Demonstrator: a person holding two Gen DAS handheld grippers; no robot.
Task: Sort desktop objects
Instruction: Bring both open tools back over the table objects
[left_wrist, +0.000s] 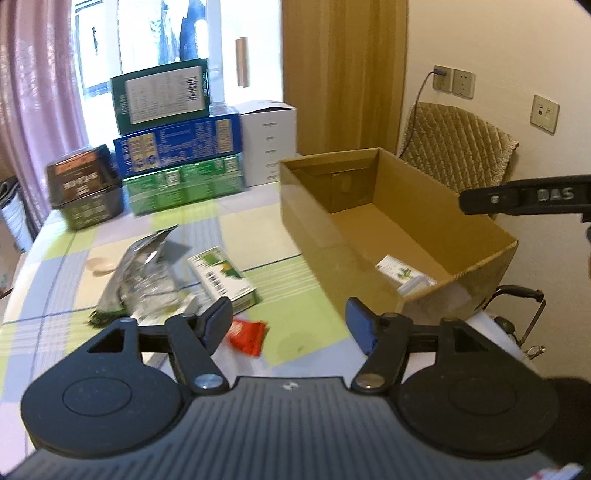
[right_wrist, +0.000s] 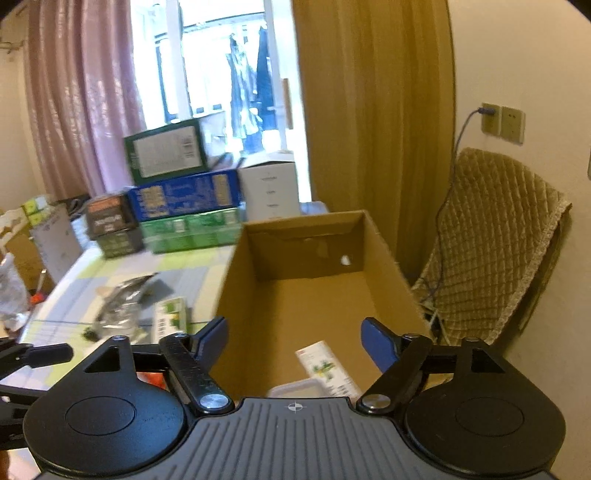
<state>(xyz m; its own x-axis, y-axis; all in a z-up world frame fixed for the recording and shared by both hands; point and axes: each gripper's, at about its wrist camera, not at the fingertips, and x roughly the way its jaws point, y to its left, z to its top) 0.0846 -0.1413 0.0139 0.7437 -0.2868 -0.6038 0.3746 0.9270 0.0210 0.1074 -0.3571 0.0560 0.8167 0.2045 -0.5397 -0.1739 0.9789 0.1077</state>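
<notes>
On the surface (left_wrist: 280, 347), a carton (left_wrist: 461, 273) stands right of a small box (left_wrist: 221, 280) and foil bag (left_wrist: 140, 277) (stacked boxes (left_wrist: 177, 147) behind); another small box (right_wrist: 328, 365) lies inside it.

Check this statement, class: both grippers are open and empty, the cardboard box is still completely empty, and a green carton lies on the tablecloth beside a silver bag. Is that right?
One thing is wrong: the cardboard box is not empty. The right wrist view shows a small white-and-green carton and a white container on its floor. The rest holds: the left gripper and right gripper are open and empty, and the green carton lies beside the silver bag.
</notes>
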